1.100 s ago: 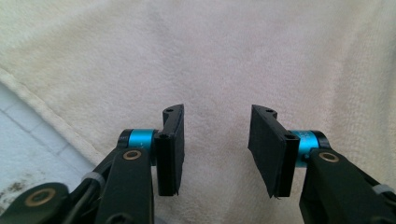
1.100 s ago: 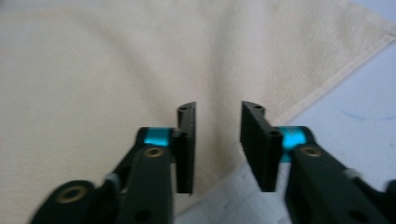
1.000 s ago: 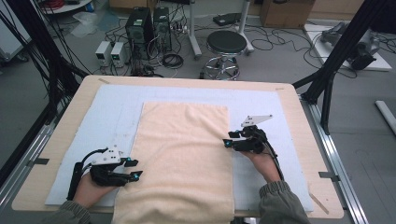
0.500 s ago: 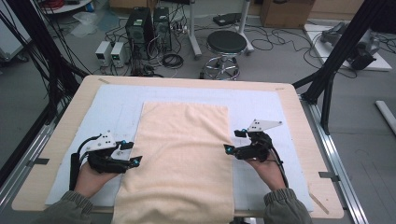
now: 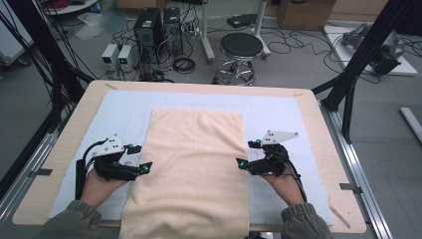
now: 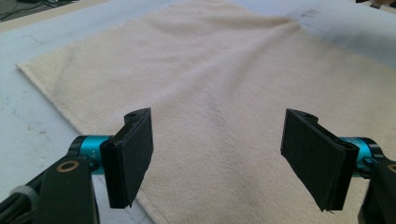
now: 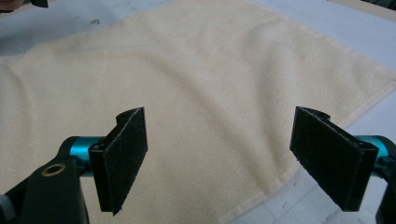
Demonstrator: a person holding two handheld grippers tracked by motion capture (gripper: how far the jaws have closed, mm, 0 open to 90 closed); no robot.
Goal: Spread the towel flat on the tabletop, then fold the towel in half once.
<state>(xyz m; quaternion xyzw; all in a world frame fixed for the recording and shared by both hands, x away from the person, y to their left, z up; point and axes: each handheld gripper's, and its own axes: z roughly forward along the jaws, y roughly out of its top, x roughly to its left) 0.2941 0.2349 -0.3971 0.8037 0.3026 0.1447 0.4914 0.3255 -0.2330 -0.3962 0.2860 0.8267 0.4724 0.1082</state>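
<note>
A beige towel (image 5: 194, 169) lies flat on the white mat, its near end hanging over the table's front edge. My left gripper (image 5: 140, 158) sits at the towel's left edge and points inward. Its jaws have just been opening and stand wide apart above the towel (image 6: 219, 84), with nothing between the pads (image 6: 133, 154). At the towel's right edge my right gripper (image 5: 247, 153) points inward too. Its jaws have also just been opening, and its pads (image 7: 121, 156) hover wide apart over the towel's hem (image 7: 261, 186) with nothing in them.
The white mat (image 5: 124, 107) covers most of the wooden table (image 5: 64, 134). Black frame posts (image 5: 358, 64) stand at both sides. On the floor beyond the far edge are a round stool (image 5: 241, 47), computer cases (image 5: 149, 30) and cables.
Both pairs of jaws have opened off the towel's side edges. The left hand has moved a little away from the table's front edge; the right hand shifted slightly outward.
</note>
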